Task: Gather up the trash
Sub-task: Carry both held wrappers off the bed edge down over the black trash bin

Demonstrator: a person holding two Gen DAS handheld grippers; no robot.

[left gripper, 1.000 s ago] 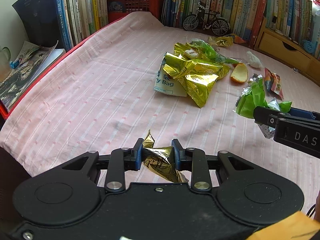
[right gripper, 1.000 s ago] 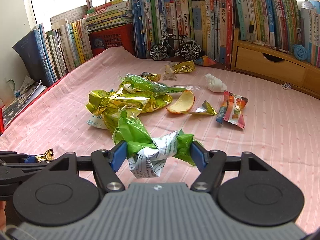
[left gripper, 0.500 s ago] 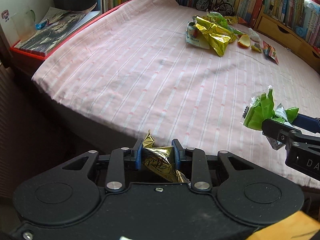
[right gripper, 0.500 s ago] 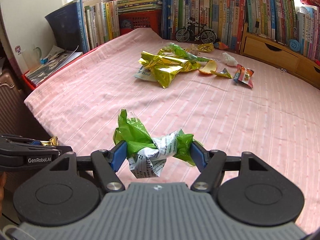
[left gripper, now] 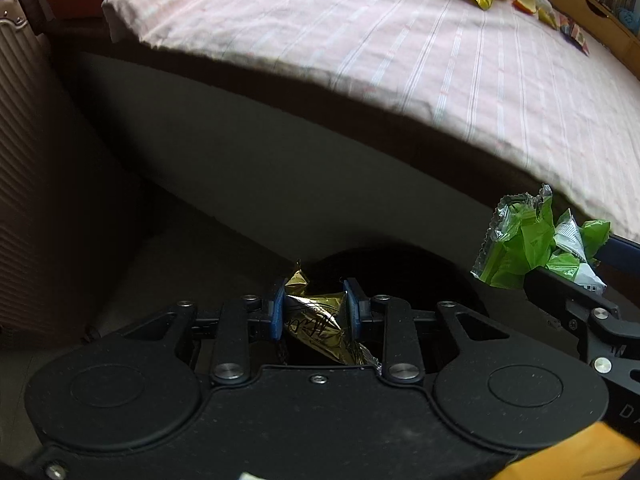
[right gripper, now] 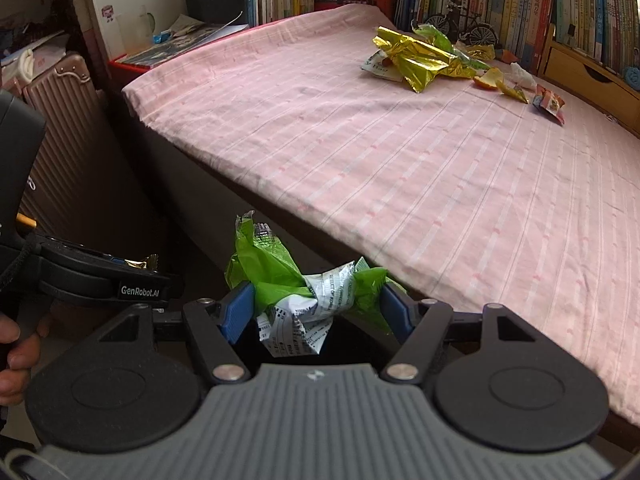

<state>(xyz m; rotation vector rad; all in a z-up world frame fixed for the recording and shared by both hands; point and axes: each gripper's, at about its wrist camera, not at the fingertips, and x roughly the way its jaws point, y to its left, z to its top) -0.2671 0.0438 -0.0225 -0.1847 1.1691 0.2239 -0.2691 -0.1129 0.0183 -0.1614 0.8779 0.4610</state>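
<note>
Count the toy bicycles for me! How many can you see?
1. The toy bicycle stands at the far end of the pink cloth, right in front of the row of books. More could be hiding out of view.

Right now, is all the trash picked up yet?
Not yet. Two pieces are in hand: the left gripper pinches a gold wrapper and the right gripper grips a green wrapper, both held off the near edge of the bed. Still left on it: a pile of wrappers, a fruit peel and a candy packet.
</note>
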